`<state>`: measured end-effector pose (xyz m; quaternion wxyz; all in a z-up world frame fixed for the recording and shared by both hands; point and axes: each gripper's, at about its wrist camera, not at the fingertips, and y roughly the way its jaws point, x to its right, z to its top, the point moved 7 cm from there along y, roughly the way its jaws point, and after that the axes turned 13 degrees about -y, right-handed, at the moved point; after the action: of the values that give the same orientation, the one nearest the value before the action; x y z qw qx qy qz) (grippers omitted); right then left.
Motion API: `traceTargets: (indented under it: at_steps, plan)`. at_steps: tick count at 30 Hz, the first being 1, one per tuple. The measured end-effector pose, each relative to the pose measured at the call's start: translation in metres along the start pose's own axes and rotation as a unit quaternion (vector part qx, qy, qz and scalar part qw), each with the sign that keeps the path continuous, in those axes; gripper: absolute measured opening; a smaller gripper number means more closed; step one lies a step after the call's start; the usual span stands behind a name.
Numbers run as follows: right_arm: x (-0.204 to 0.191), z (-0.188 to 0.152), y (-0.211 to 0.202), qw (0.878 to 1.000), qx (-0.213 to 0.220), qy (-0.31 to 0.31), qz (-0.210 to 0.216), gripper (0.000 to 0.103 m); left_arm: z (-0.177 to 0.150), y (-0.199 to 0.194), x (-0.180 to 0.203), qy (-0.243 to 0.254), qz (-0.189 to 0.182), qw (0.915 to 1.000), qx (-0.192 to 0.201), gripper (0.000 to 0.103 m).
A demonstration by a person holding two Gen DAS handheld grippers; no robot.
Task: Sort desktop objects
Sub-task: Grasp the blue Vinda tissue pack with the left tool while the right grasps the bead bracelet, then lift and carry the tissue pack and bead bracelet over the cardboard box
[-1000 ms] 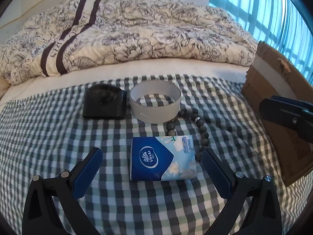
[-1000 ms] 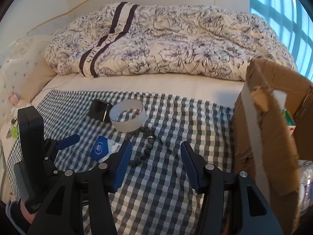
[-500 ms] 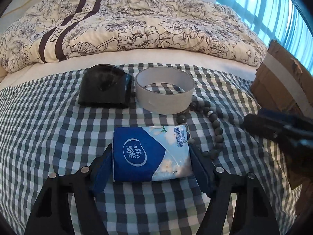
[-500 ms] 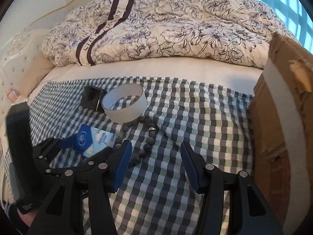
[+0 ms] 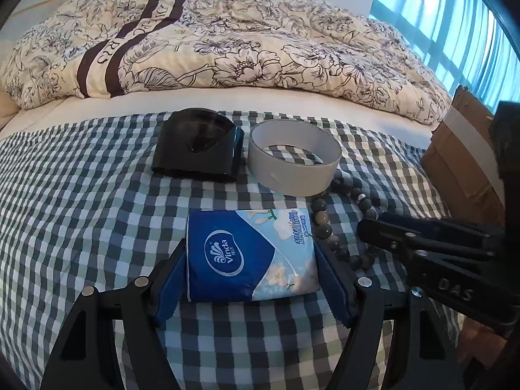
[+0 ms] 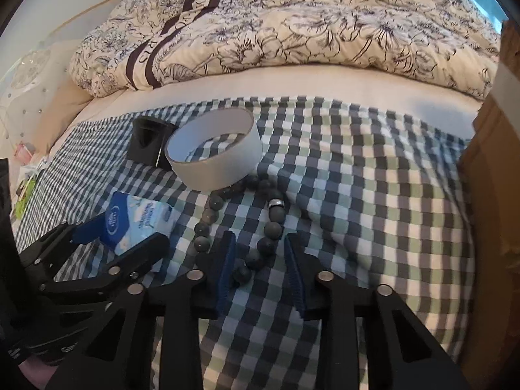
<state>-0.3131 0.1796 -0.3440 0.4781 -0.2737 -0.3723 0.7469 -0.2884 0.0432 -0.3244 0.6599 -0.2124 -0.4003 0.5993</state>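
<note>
Since the earlier frame the left gripper (image 5: 252, 273) has advanced, its jaws now clamped on the short ends of the tissue pack (image 5: 250, 255). Right of the pack, the right gripper (image 6: 260, 271) has descended onto the bead bracelet (image 6: 269, 227), jaws apart astride its near strand, with the cardboard box (image 6: 494, 175) farther right.

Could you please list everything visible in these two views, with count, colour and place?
Tissue pack: one, blue and white, between the left gripper's fingers.
Bead bracelet: one, dark grey, partly between the right gripper's fingers.
Tape ring: one, grey-white, behind the pack.
Black case: one, left of the ring.
Checked cloth: one, blue-white-green, under everything.
Floral duvet: one, cream, behind.
Cardboard box: one, brown, right.
Left gripper: black, blue pads.
Right gripper: same, open.
</note>
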Motion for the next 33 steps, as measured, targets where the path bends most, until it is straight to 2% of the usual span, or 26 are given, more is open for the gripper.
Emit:
traceTargets:
  at_steps: [6,10,19,25,33]
  plan:
    - [0.003,0.001,0.008,1.000,-0.003,0.004,-0.008,0.026,0.000,-0.001,-0.003,-0.003,-0.003,1.0000,0.001,0.075]
    - [0.005,0.000,0.008,1.000,-0.001,0.003,-0.021,0.012,0.001,-0.003,-0.004,-0.005,-0.003,1.0000,0.001,0.075]
    - [0.003,0.002,-0.019,0.999,0.032,-0.002,-0.031,0.011,0.008,-0.020,-0.006,-0.004,0.002,0.9999,0.012,0.075]
    - [-0.004,0.007,-0.052,0.998,0.055,-0.006,-0.022,0.011,0.018,-0.051,0.001,-0.002,-0.004,0.9994,0.035,0.075]
    - [-0.016,0.008,-0.100,0.996,0.079,-0.011,-0.029,0.011,0.025,-0.099,0.012,0.006,-0.015,0.9978,0.064,0.075]
